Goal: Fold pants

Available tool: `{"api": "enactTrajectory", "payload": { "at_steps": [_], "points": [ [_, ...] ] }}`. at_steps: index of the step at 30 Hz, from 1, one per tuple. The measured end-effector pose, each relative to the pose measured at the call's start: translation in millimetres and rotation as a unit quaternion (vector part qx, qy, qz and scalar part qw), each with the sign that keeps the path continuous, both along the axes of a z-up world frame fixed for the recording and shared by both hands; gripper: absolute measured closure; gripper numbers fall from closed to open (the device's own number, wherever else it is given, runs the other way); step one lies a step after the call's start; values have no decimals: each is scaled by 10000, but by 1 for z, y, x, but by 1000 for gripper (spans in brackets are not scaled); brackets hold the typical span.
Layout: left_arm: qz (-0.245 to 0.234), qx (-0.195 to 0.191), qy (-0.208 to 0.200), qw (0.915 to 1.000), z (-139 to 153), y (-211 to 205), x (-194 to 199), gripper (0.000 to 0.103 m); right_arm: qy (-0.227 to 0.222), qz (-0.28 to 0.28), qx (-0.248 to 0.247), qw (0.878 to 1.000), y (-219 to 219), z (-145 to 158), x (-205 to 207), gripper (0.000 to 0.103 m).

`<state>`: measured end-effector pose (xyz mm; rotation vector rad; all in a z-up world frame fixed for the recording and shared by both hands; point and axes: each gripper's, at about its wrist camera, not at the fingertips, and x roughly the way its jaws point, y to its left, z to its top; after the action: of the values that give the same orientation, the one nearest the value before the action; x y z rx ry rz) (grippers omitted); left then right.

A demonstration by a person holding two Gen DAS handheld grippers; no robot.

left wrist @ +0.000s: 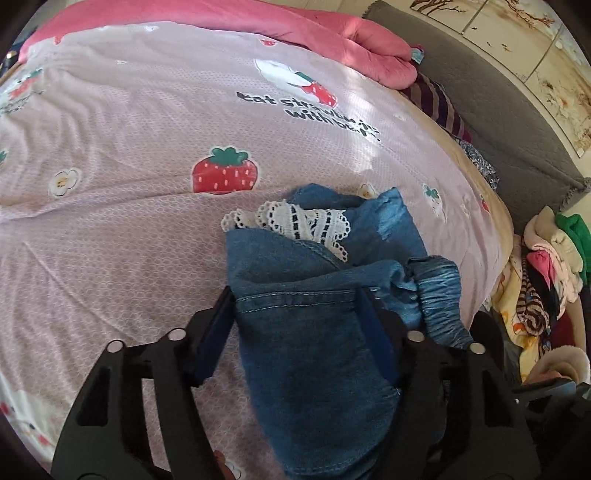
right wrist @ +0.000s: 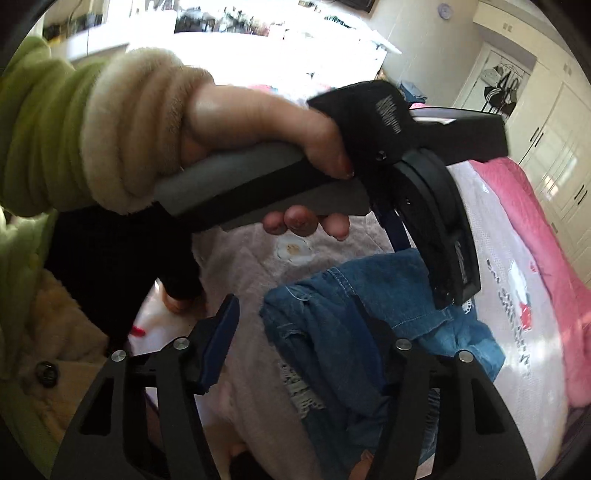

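Blue denim pants (left wrist: 314,350) with white lace trim (left wrist: 303,218) lie bunched on the strawberry-print sheet (left wrist: 129,129). My left gripper (left wrist: 295,306) stands partway apart around a fold of the denim. The fold's seam spans from tip to tip, but the left pad's blue face is mostly bare. In the right wrist view the same pants (right wrist: 332,332) lie under my right gripper (right wrist: 299,321). Its jaws are apart: denim lies against the right finger, and bare sheet shows beside the left finger. A hand (right wrist: 258,122) holds the left tool above the denim.
A pink quilt (left wrist: 314,29) lies along the bed's far side, with a grey headboard (left wrist: 480,81) and a striped cloth (left wrist: 439,103) at the right. A heap of clothes (left wrist: 546,266) sits beside the bed. White wardrobes (right wrist: 554,147) stand beyond the bed.
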<state>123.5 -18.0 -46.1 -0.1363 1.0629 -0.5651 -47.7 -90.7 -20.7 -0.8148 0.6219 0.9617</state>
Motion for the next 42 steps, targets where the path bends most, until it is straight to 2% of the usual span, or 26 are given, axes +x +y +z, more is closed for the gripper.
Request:
{"api": "enactTrajectory", "payload": {
  "at_steps": [2,4,7,9,14,17,20,21,24,30,31,34,42],
  "points": [
    [20,-6,-75,10000,-2,-1,-1,48,-58,51,-118,9999,4,-8,3,63],
    [64,-43,-128,9999,-5,-2,-1,48,73,55,-172,9998,1,-13,6,82],
    [119,-199,-133,9996,-9,0,1,48,134,280,-155,9994,-9,-10,-4,93],
    [144,-306,-122,9994,-11,2,4,48,183,360,-167,9990,-18,-10,-9,95],
    [77,-445,-156,9989,-11,3,6,48,420,120,-116,9990,-32,-17,-10,96],
    [43,-459,-202,9987,-9,3,5,48,274,87,106,9995,-28,-1,-14,91],
    [43,-504,-174,9986,-11,6,6,48,44,203,336,9992,-18,13,-17,82],
    [41,-515,-171,9985,-11,6,6,48,-26,258,317,9992,-13,14,-18,79],
    [24,-489,-218,9986,-11,6,5,48,-182,456,31,9988,7,5,-17,78],
    [27,-438,-295,9986,-10,5,1,48,-333,481,-482,9971,27,-16,-12,79],
    [30,-429,-303,9986,-10,5,1,48,-281,402,-509,9975,29,-19,-10,82],
    [26,-385,-336,9987,-9,3,1,48,-159,352,-418,9984,24,-19,-10,91],
    [46,-362,-350,9987,-8,1,-1,48,93,302,-78,9995,7,-16,-19,93]
  ]
}}
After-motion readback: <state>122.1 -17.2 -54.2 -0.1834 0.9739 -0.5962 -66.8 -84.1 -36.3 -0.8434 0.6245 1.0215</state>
